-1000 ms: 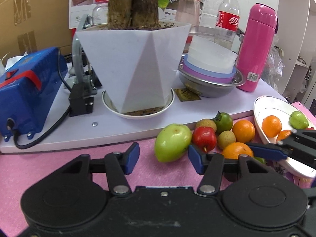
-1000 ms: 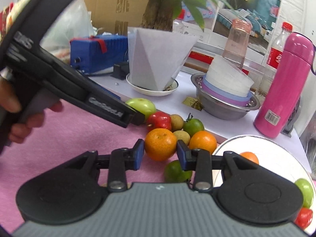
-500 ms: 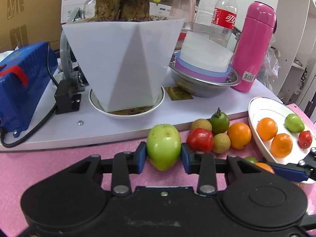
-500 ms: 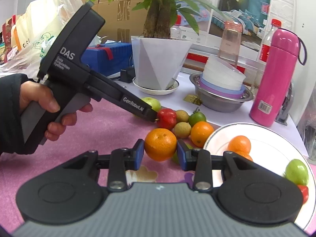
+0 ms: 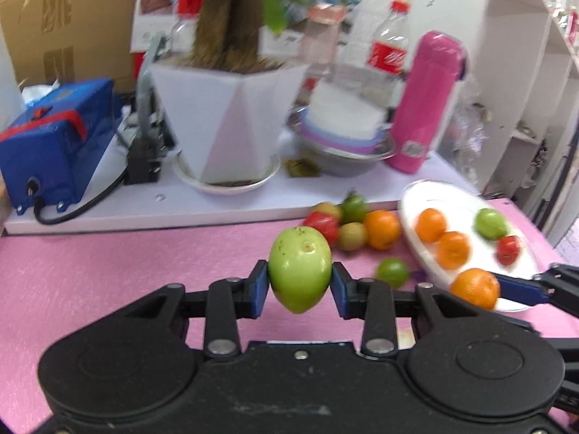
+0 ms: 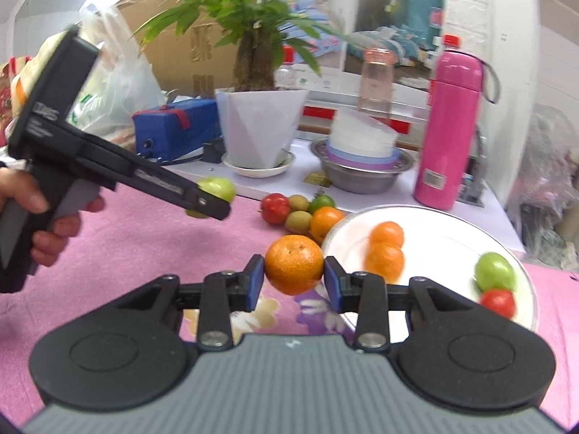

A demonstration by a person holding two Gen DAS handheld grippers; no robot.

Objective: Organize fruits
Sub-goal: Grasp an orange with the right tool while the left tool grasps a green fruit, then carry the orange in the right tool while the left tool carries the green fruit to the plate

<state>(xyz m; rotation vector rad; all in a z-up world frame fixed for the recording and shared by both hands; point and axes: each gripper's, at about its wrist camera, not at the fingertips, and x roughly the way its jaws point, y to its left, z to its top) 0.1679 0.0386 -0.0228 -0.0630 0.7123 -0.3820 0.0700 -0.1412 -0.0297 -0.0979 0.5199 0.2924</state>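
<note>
Two hand-held grippers carry fruit above a pink-covered worktop [image 5: 108, 275]. The left gripper [image 5: 299, 286] is clenched on a large green fruit [image 5: 299, 274], its blue pads pressed against both sides and the fruit clear of the cloth. The right gripper [image 6: 294, 281] clasps an orange [image 6: 294, 264] the same way, raised just beside the near rim of a white plate [image 6: 427, 217].

The plate sits toward the right edge of the worktop and holds two oranges [image 6: 385, 249], touching each other, plus a small green fruit [image 6: 495, 271] touching a red one [image 6: 498, 303] at its right side. Left of the plate, against the raised white board [image 5: 217, 213] at the back, a cluster of loose fruit [image 5: 353, 222] lies on the cloth: red, green, two brownish and one orange. A lone green fruit [image 5: 392, 271] lies nearer, apart from the cluster.

On the board stand a potted plant [image 6: 258, 130] in a white faceted pot, a blue box [image 5: 54, 144], a steel bowl [image 6: 362, 177] stacked with plastic dishes, and a pink flask [image 6: 448, 130]. A hand [image 6: 47, 224] grips the left tool's handle.
</note>
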